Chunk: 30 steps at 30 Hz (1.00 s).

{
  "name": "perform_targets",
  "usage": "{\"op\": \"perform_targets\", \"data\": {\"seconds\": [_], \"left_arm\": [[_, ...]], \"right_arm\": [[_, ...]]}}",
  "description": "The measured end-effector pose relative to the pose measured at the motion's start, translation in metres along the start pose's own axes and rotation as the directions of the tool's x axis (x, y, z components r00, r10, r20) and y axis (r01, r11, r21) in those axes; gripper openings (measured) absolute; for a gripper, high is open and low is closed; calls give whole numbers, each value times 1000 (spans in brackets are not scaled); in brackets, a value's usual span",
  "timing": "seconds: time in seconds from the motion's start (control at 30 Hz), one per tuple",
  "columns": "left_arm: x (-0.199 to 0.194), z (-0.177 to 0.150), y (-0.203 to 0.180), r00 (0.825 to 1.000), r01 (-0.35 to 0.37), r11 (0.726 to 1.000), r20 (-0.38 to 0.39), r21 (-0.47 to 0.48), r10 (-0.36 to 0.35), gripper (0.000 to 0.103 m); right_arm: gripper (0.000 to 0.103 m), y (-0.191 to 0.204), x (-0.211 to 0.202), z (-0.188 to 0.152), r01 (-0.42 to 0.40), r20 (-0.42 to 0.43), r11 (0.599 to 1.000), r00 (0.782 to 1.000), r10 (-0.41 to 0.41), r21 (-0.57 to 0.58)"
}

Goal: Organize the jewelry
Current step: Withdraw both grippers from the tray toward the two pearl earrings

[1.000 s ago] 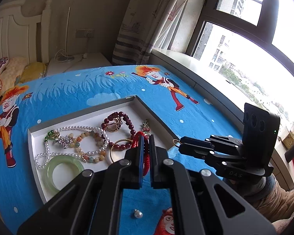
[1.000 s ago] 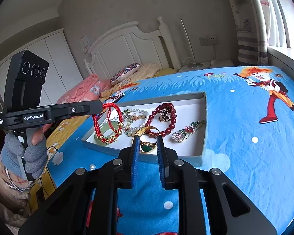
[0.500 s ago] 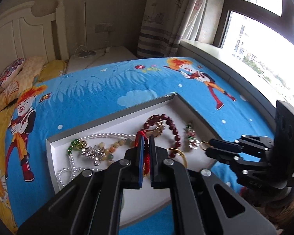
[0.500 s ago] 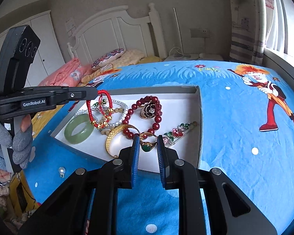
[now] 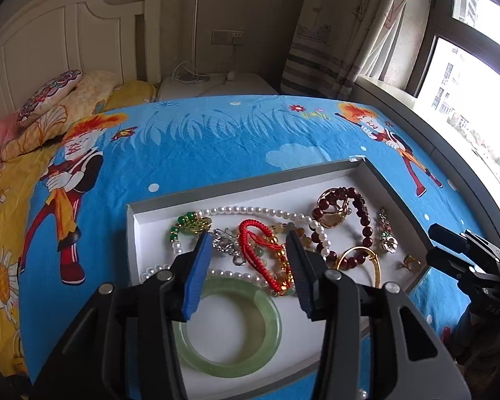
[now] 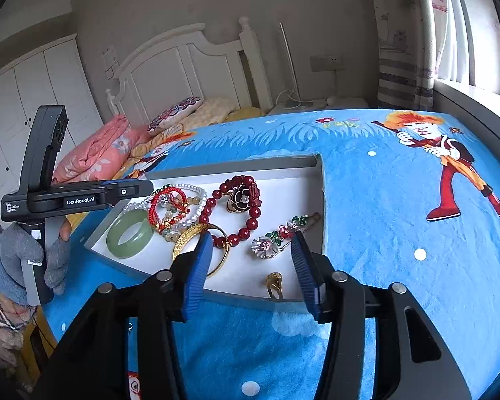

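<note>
A shallow grey-rimmed tray (image 5: pixel 216 190) (image 6: pixel 320 200) lies on the blue bedsheet with jewelry on its white floor. My left gripper (image 5: pixel 248 243) (image 6: pixel 130 191) hangs over it, jaws opening. The red cord bracelet (image 5: pixel 260 253) (image 6: pixel 166 203) lies loose below them on the pearl necklace (image 5: pixel 250 211), untouched by the pads. My right gripper (image 6: pixel 251 243) (image 5: pixel 450 250) is at the tray's near corner, jaws opening too. The gold ring (image 6: pixel 274 283) (image 5: pixel 411 263) rests free on the tray floor beneath it.
Also in the tray are a jade bangle (image 5: pixel 230 330), a gold bangle (image 6: pixel 196 236), a dark red bead bracelet (image 6: pixel 246 213) and a flower brooch (image 6: pixel 276 236). A gloved hand (image 6: pixel 16 260) holds the left gripper. Pillows (image 5: pixel 50 100) lie at the headboard, a window sill on the right.
Both grippers went from shut to open. The red cord bracelet dropped from the left one and the ring from the right one into the tray. The left gripper moved lower over the tray.
</note>
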<state>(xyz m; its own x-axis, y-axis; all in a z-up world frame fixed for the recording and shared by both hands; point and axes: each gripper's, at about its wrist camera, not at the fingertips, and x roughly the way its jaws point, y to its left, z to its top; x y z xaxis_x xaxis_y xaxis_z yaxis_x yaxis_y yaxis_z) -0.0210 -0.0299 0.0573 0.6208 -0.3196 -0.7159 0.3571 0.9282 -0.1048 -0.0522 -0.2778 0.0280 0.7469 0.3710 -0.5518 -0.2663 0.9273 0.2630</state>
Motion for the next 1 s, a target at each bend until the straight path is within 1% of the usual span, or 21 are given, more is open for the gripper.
{"op": "perform_targets", "data": {"seconds": [0.03, 0.07, 0.1, 0.13, 0.17, 0.23, 0.3, 0.33, 0.4, 0.57, 0.67, 0.77, 0.8, 0.9, 0.97, 1.0], "left_arm": [[-3, -1, -1, 1000, -17, 1000, 10, 2, 17, 58], [-7, -2, -1, 999, -41, 999, 26, 4, 41, 63], [-12, -4, -2, 997, -65, 998, 43, 6, 64, 72], [-19, -7, -3, 993, -96, 995, 65, 7, 95, 78], [-26, -10, -4, 988, -125, 992, 88, 5, 124, 80], [-41, -19, -6, 978, -167, 986, 130, 1, 166, 92], [-54, -32, -10, 963, -217, 976, 166, 1, 214, 101], [-59, -39, -10, 956, -239, 971, 176, 4, 234, 100], [-65, -53, -11, 952, -260, 965, 176, 25, 252, 100], [-74, -88, -9, 953, -266, 963, 159, 38, 257, 100], [-78, -106, -9, 951, -273, 961, 161, 38, 264, 100], [-79, -119, -13, 950, -274, 959, 175, 69, 259, 100], [-77, -123, -14, 948, -280, 956, 180, 85, 261, 100], [-73, -128, -17, 956, -258, 958, 177, 124, 234, 100], [-75, -128, -18, 958, -241, 962, 190, 127, 215, 100], [-73, -128, -18, 961, -232, 964, 181, 130, 207, 100]], "right_arm": [[57, -1, -2, 0, -2, 8, 1000, 1000, 2, 3], [57, -1, -3, 0, -3, 12, 1000, 1000, 3, 4], [57, -1, -3, 0, -3, 14, 1000, 1000, 3, 5], [57, -1, -4, -1, -3, 15, 1000, 1000, 3, 6], [57, -2, -5, -1, -4, 16, 1000, 1000, 4, 7], [58, -2, -6, -2, -3, 18, 1000, 1000, 3, 8], [62, 0, -8, -4, -5, 22, 1000, 1000, 5, 5], [65, 1, -10, -5, -8, 24, 1000, 1000, 8, 2], [67, 4, -13, -7, -12, 31, 1000, 999, 12, -7], [68, 10, -16, -12, -10, 27, 1000, 1000, 11, -21], [69, 17, -18, -16, -11, 20, 999, 1000, 12, -38], [69, 25, -18, -19, -15, 7, 998, 1000, 15, -63], [69, 30, -19, -21, -20, 0, 997, 1000, 20, -77], [69, 45, -18, -28, -28, -24, 989, 999, 25, -142], [69, 60, -15, -33, -32, -45, 977, 999, 23, -210], [69, 66, -14, -36, -34, -52, 971, 998, 22, -236]]}}
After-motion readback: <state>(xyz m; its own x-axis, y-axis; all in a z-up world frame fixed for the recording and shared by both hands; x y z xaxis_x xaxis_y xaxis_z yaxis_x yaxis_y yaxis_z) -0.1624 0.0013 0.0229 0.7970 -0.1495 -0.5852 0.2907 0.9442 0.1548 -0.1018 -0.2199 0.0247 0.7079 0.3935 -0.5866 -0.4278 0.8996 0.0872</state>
